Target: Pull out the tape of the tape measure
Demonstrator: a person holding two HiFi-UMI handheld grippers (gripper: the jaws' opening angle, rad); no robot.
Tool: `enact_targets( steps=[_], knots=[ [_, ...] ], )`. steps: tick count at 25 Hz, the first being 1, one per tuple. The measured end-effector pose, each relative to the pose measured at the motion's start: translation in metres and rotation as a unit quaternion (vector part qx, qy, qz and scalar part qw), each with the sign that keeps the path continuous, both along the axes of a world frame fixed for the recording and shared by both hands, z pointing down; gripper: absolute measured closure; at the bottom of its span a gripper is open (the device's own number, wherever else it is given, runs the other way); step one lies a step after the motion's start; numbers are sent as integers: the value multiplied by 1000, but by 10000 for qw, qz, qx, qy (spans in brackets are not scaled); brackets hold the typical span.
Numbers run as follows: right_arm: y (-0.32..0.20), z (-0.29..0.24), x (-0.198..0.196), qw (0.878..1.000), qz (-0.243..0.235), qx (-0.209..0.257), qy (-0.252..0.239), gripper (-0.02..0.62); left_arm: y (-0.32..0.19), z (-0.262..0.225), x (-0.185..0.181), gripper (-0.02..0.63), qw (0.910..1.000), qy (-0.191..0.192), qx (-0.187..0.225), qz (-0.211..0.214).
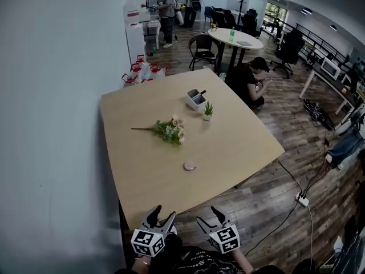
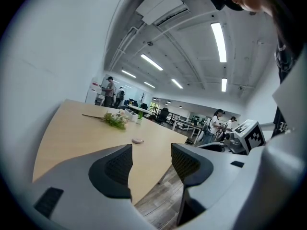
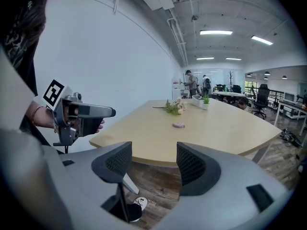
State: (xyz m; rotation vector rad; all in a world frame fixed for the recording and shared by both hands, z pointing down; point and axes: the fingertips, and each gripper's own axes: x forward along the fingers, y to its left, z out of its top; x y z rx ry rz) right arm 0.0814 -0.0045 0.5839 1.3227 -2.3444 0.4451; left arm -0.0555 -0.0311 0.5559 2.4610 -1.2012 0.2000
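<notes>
Desk (image 1: 239,147): pale wood grain, smooth, matt.
Floor (image 1: 285,119): dark wood planks (mixed tones, dull sheen).
Left tongs (image 2: 151,164): grey matt plastic; pads (image 2: 120,166) black, finely dimpled.
Right tongs (image 3: 153,163): same grey plastic, same textured black facing.
Wall (image 1: 51,96): smooth matt white.

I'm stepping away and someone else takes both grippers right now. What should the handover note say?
Left gripper: open, empty, held short of the table's near edge.
Right gripper: open, empty, beside it.
Tape measure: small round case lying on the table ahead of both grippers, nearer than the bunch of flowers. No tape shows outside the case.
Done: nothing yet.
Left: reach in, probably steady the case with one gripper and pull the tape out with the other.
</notes>
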Motion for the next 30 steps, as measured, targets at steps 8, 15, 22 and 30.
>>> enact_targets(
  steps=[8,15,22,30],
  knots=[
    [-75,-1,-25,9992,384,-1,64,299,-83,8,-27,359,9994,-213,-54,270],
    [-108,-2,-39,9987,508,-35,75,299,-118,1,-38,359,9991,-218,-3,368],
    [-148,0,-41,9988,347,-25,334,299,-135,12,-49,359,9996,-136,-173,149],
    [-216,11,-31,9971,-135,-122,744,299,-150,8,-59,360,9990,-149,-288,-307]
  ],
)
